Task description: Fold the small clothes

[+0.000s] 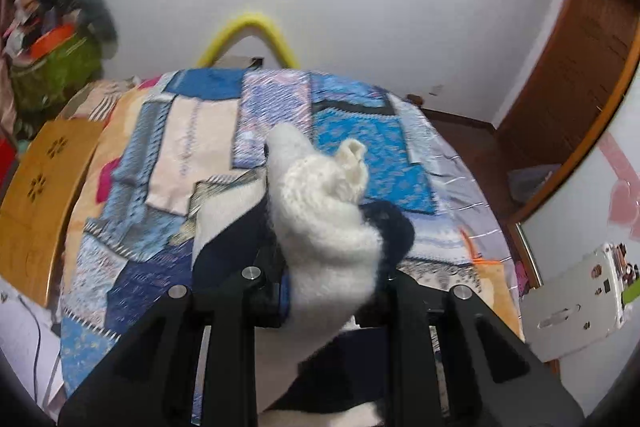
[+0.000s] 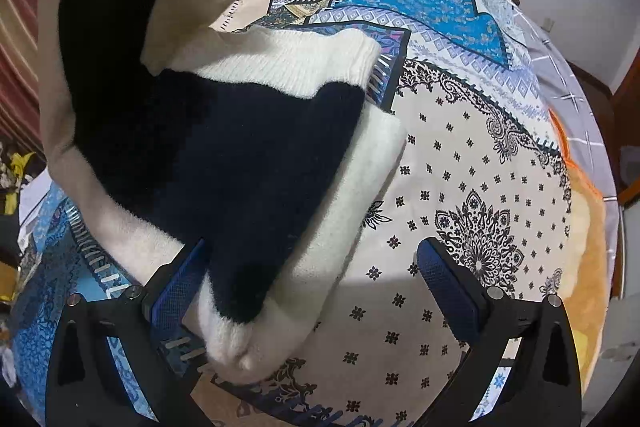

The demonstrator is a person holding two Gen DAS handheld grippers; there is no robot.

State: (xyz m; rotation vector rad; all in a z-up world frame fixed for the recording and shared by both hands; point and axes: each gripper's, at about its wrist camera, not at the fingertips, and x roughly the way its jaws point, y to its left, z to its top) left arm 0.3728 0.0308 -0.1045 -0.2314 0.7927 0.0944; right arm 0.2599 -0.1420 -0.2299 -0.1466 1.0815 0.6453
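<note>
A small white and navy knit sweater point(image 2: 248, 155) lies partly folded on the patchwork bedspread point(image 2: 472, 163). In the left wrist view my left gripper point(image 1: 324, 287) is shut on a bunched white part of the sweater point(image 1: 320, 211) and holds it lifted above the bed, with navy fabric beside it. In the right wrist view my right gripper point(image 2: 312, 291) is open, its blue-padded fingers point(image 2: 448, 291) spread around the sweater's near white corner. A lifted flap of the sweater hangs at the upper left of that view.
The bedspread point(image 1: 168, 163) covers a bed against a white wall. A wooden headboard point(image 1: 40, 195) is on the left, a green basket of clothes point(image 1: 56, 63) beyond it, and a wooden door point(image 1: 572, 75) on the right.
</note>
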